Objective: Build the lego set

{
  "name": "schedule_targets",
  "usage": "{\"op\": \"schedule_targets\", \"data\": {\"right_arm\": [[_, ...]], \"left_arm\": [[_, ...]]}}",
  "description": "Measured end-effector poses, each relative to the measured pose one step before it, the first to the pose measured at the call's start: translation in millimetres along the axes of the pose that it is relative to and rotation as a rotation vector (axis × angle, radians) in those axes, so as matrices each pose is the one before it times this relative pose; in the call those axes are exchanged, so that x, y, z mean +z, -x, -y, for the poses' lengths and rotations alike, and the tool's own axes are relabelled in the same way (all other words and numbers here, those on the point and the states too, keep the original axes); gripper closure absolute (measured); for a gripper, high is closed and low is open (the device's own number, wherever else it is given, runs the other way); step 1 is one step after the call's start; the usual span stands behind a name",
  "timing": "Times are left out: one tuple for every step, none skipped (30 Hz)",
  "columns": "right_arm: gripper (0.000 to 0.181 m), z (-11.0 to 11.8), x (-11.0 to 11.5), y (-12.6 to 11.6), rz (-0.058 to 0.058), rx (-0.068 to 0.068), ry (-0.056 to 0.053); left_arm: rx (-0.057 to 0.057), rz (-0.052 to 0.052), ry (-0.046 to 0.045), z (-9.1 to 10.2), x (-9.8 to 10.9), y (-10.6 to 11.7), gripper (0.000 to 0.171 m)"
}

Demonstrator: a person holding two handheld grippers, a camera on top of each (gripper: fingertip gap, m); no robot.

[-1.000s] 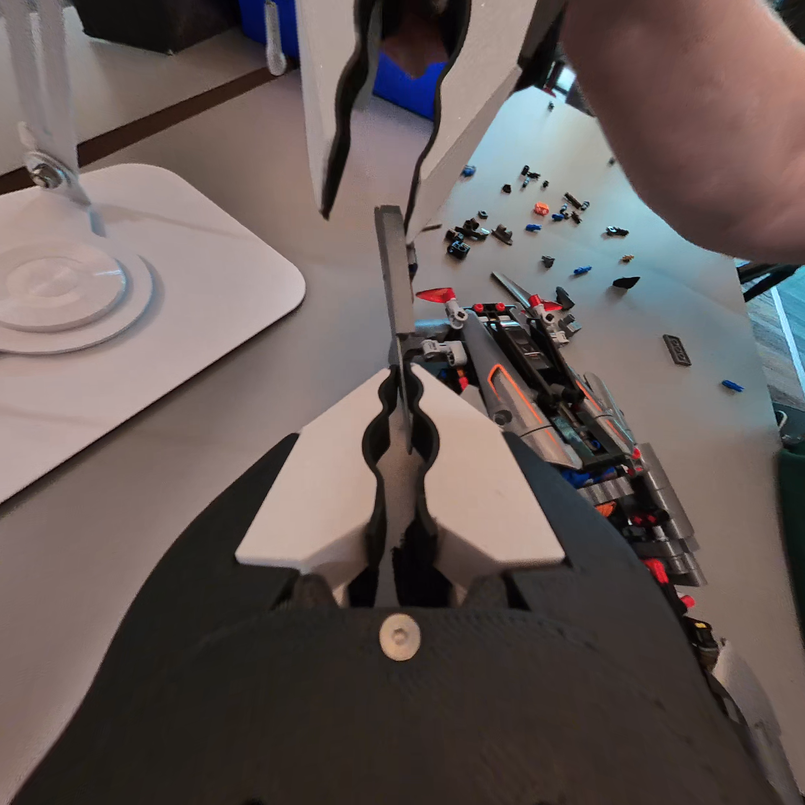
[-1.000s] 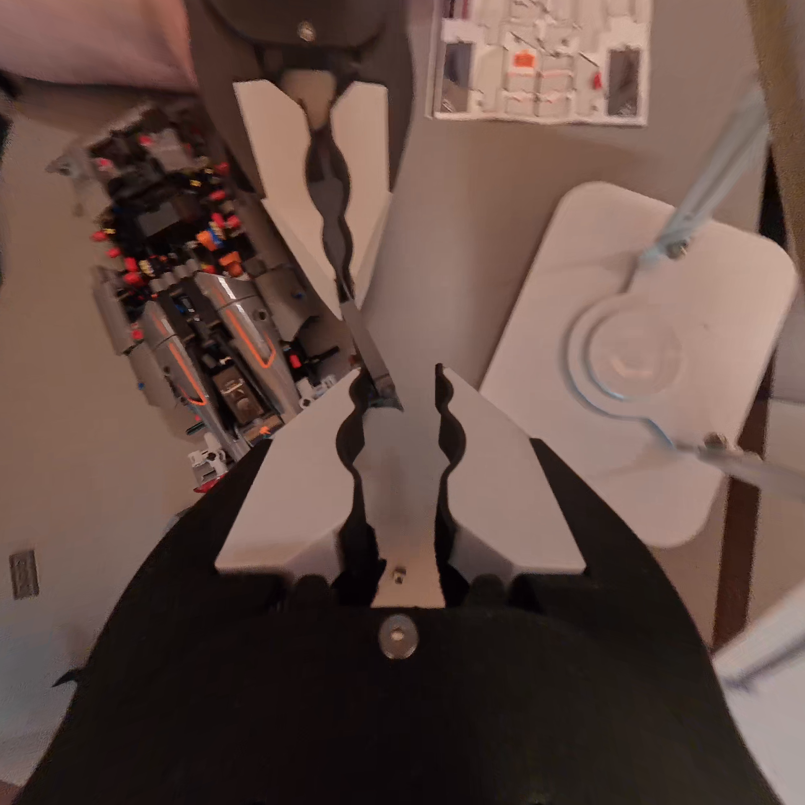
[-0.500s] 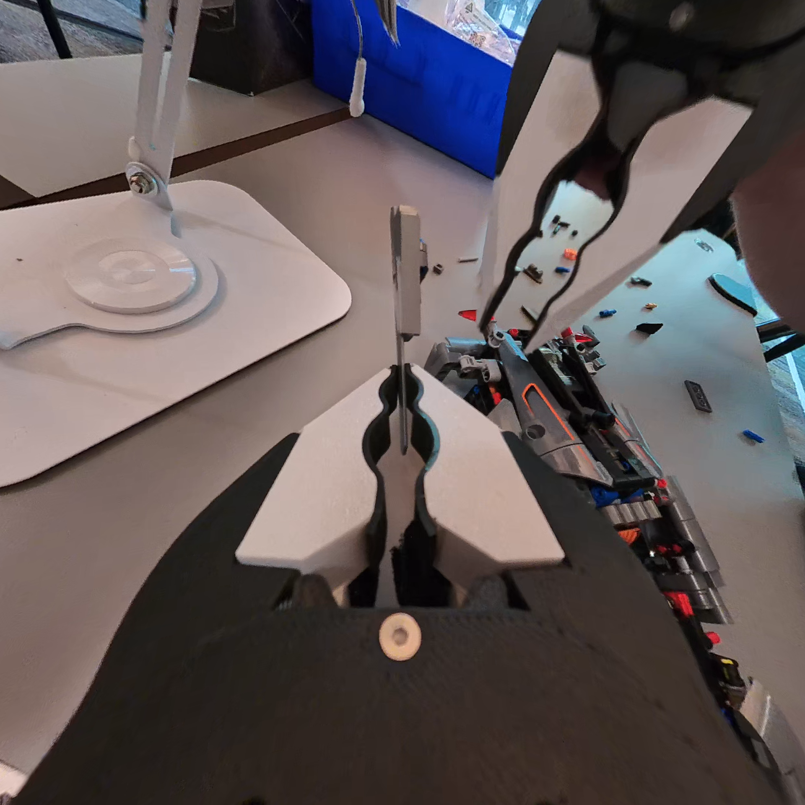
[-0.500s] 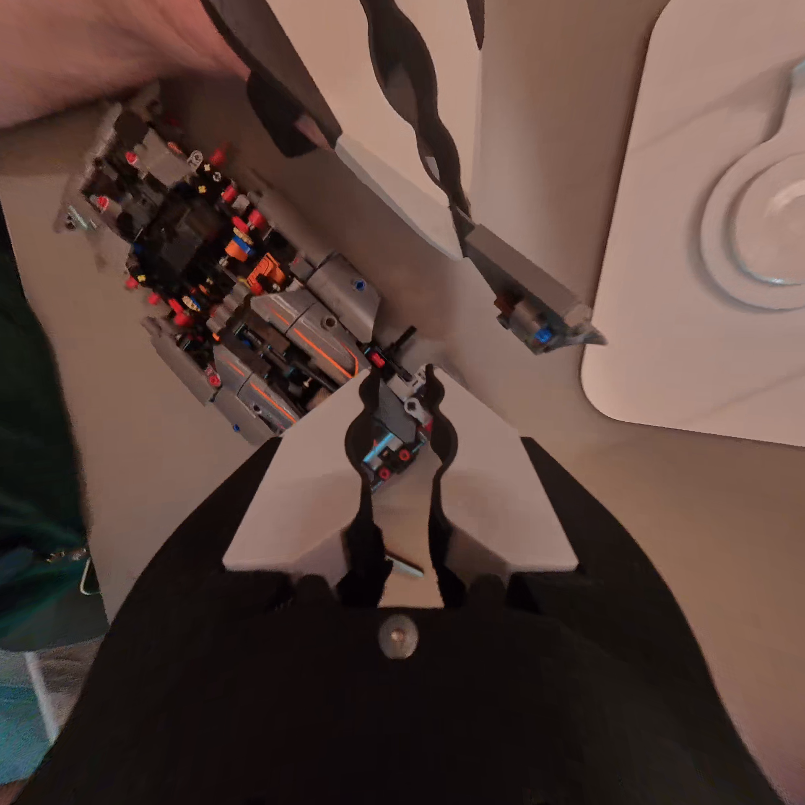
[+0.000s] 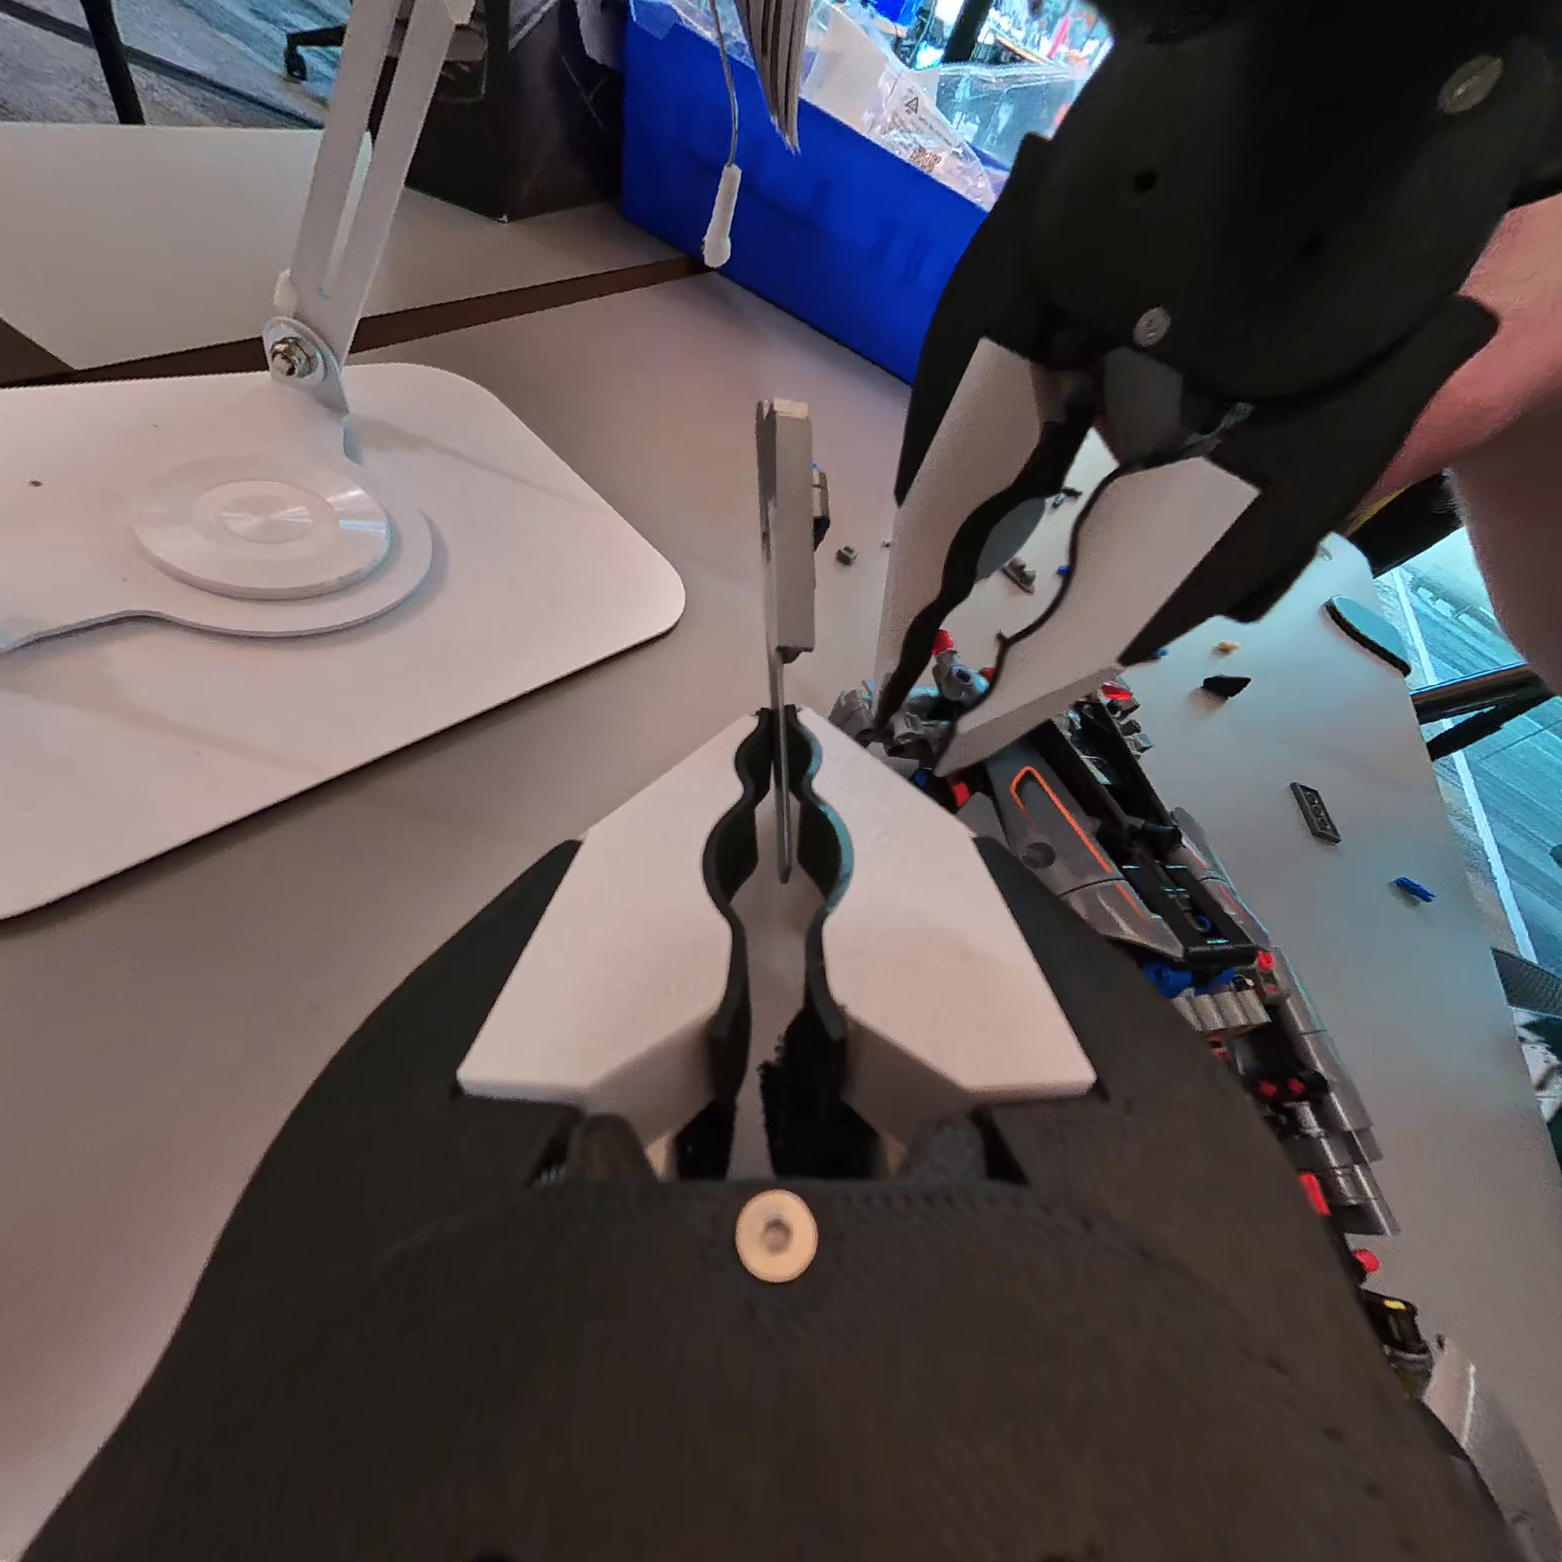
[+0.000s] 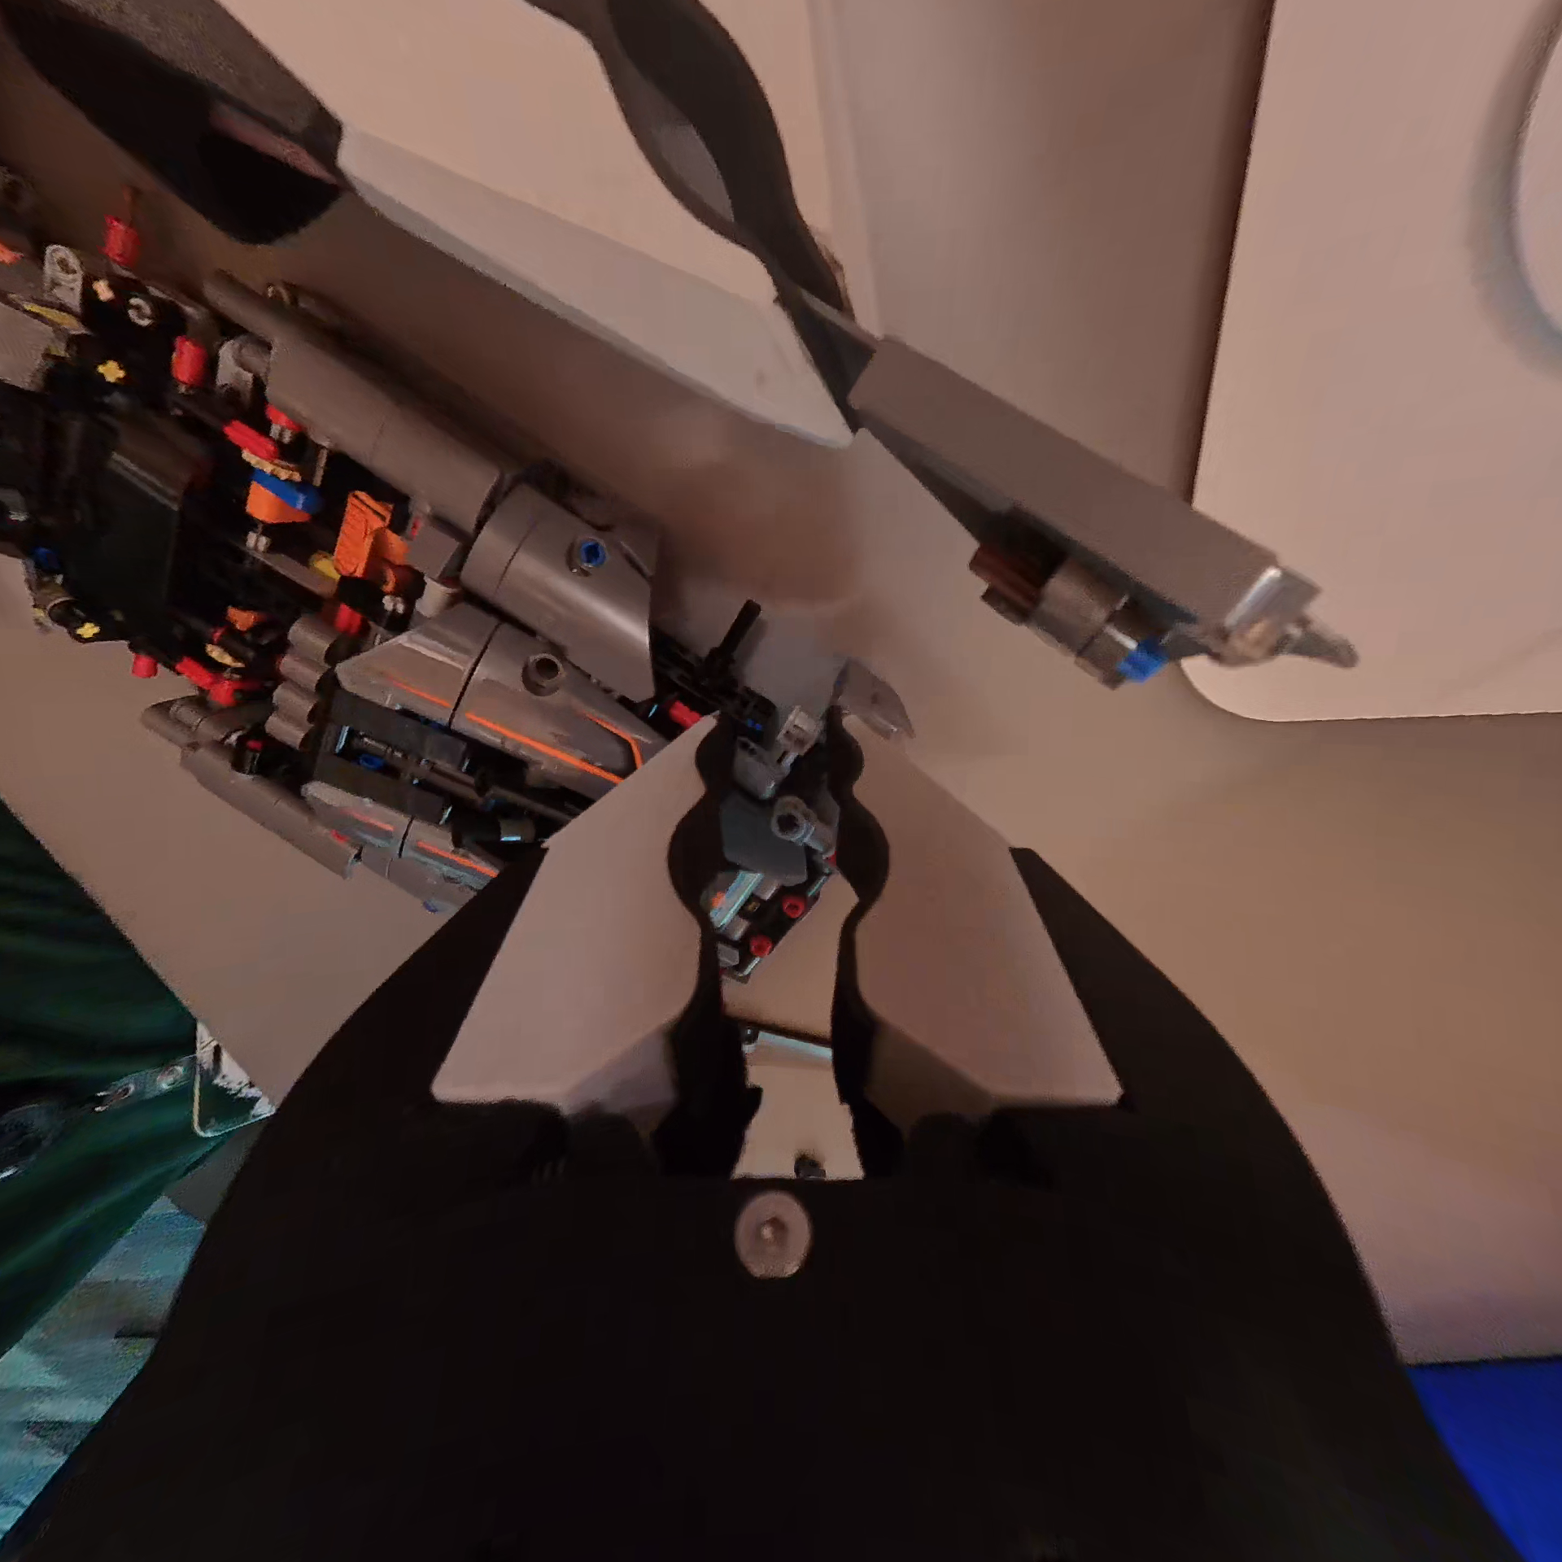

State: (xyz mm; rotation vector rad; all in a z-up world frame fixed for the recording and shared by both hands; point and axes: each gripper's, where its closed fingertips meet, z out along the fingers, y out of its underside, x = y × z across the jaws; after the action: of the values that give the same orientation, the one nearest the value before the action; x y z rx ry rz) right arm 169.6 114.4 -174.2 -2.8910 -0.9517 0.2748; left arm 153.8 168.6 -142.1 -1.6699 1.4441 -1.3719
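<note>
My left gripper (image 5: 779,723) is shut on a thin grey lego panel (image 5: 784,541) that stands up edge-on from its tips. In the right wrist view this panel (image 6: 1065,507) shows a small blue-and-grey assembly at its far end, and the left gripper (image 6: 832,338) holds it above the table. The grey, black and orange lego model (image 5: 1133,879) lies on the table to the right. My right gripper (image 6: 782,735) is open, its fingers on either side of the model's front end (image 6: 773,837). It also shows in the left wrist view (image 5: 917,748).
A white stand base (image 5: 473,592) with an upright arm lies to the left on the grey table (image 5: 211,1056). A blue bin (image 5: 803,220) stands at the back. Small loose pieces (image 5: 1314,813) are scattered at the far right. A person's forearm (image 5: 1513,397) is above them. About 7 cm separates my left fingertips from my right.
My right gripper has moved away from the held panel and come down over the model's front end, still open. My left gripper keeps its hold on the panel.
</note>
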Motion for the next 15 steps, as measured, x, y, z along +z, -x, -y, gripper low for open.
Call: {"op": "schedule_targets", "data": {"right_arm": [[0.166, 0.4, 0.83, -1.6, -0.0113, 0.0041, 0.0058], [0.17, -0.28, 0.1, -1.77, -0.0118, 0.0035, 0.0079], [0.172, -0.39, -0.32, -1.65, -0.0119, -0.0019, 0.0071], [0.172, -0.12, -0.09, -0.27, -0.0039, -0.003, 0.0043], [0.172, 0.07, 0.27, 0.07, -0.0021, -0.0042, 0.0021], [0.172, 0.28, -0.01, -0.03, -0.0011, -0.0017, -0.0007], [0.172, 0.4, -0.36, 0.21, 0.0022, -0.0008, -0.0038], [0.172, 0.16, -0.81, 0.13, 0.0033, 0.0039, -0.0084], [0.171, -0.14, -1.72, -1.3, -0.0023, 0.0116, -0.012], [0.169, 0.33, -2.27, -1.3, -0.0031, 0.0099, -0.016], [0.169, 0.55, -2.05, -0.98, -0.0012, 0.0069, -0.0157], [0.171, 0.68, -1.68, -2.61, -0.0091, 0.0074, -0.0141], [0.169, -1.18, -0.47, -2.45, -0.0056, 0.0099, 0.0006], [0.166, -2.69, 0.36, -0.94, 0.0004, 0.0044, 0.0145], [0.166, -0.61, 0.21, 1.04, 0.0081, -0.0043, 0.0025]], "left_arm": [[0.0014, -0.0018, -0.00064, 0.55, -0.2, -0.78, 0.171], [0.0016, 0.0003, -0.00166, 0.58, -0.4, -0.5, 0.171], [0.0005, -0.0007, -0.00244, 0.59, -0.43, -0.59, 0.171], [-0.0007, -0.0023, -0.00284, 0.51, -0.27, -0.51, 0.171], [-0.0024, -0.0021, -0.00268, 0.26, -0.12, -0.18, 0.171], [-0.0042, -0.0032, -0.00129, -0.05, 0.22, 0.0, 0.171], [-0.0037, -0.0036, -0.0008, -0.28, 0.36, -0.03, 0.171], [-0.0037, -0.0027, -0.00049, -0.3, 0.2, 0.28, 0.171], [-0.0032, 0.0004, -0.00117, -0.12, 0.21, 0.71, 0.171], [-0.0029, 0.0007, -0.00123, -0.18, 0.03, 0.74, 0.171], [-0.0042, -0.0004, -0.00243, 0.13, -0.08, 0.74, 0.171], [-0.006, -0.0028, -0.00338, 0.16, 0.01, 0.54, 0.171], [-0.0062, -0.0034, -0.00394, 0.37, 0.1, 0.42, 0.171], [-0.0056, -0.0019, -0.00315, 0.06, 0.13, 0.65, 0.171], [-0.004, -0.0012, -0.00054, -0.13, 0.21, 0.76, 0.171]]}}
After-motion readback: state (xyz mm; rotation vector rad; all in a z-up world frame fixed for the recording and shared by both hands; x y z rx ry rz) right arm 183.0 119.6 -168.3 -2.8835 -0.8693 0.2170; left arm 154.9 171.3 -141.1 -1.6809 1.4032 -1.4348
